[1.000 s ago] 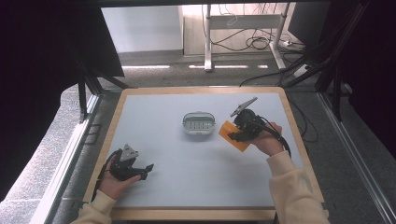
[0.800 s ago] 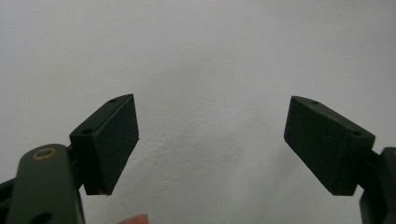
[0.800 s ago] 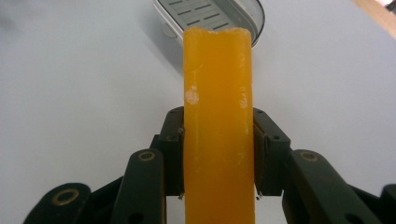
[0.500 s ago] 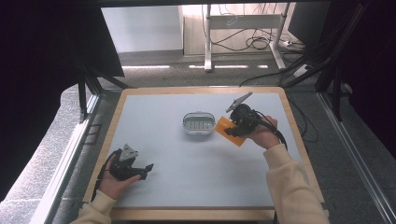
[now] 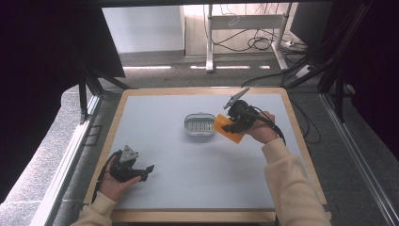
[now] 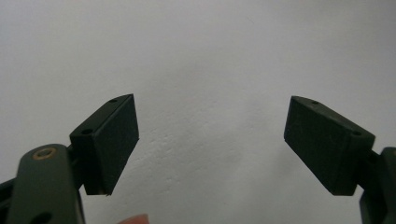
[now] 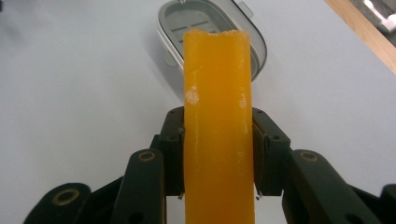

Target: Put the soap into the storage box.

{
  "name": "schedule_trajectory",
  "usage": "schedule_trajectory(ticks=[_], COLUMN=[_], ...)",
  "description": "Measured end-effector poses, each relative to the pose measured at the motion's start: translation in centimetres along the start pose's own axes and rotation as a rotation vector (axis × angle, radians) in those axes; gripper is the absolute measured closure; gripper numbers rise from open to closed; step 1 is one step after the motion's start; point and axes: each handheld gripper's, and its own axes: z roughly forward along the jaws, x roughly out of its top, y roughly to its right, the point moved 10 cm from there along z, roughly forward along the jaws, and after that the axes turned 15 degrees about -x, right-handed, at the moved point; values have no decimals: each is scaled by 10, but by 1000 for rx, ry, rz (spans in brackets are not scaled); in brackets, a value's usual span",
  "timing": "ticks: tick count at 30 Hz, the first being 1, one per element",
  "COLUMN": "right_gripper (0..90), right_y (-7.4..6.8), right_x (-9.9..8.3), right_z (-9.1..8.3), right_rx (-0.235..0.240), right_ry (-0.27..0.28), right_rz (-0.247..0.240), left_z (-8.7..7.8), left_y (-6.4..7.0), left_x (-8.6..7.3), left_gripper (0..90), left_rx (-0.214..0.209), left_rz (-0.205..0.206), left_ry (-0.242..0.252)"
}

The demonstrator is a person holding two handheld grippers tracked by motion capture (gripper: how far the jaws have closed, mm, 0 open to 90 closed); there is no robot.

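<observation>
My right gripper (image 7: 218,154) clamped the orange bar (image 7: 218,116), its long axis pointing at the dish (image 7: 211,21) just ahead; left gripper (image 6: 212,144) fingers gaped empty.

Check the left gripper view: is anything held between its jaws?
No, the left gripper has its jaws wide apart with bare table between them.

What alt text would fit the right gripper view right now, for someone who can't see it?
The right tool is shut on an orange bar of soap, which stands up between its two black jaws. Just beyond the bar's far end, an oval grey soap dish with a slotted floor sits on the white table.
</observation>
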Motion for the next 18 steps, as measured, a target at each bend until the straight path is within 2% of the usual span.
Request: schedule_trajectory(ticks=[3, 9, 18], right_gripper=[619, 620, 619], right_y=[0, 5, 7], right_x=[3, 9, 15], right_z=[0, 5, 12], right_rx=[21, 11, 15], right_ry=[10, 3, -3], right_rz=[0, -26, -34], left_z=[-1, -2, -1], left_y=[-1, -1, 0], left_x=[1, 1, 2], left_gripper=[177, 178, 177], left_rx=[8, 9, 1], left_rz=[-3, -1, -3], left_ry=[9, 11, 9])
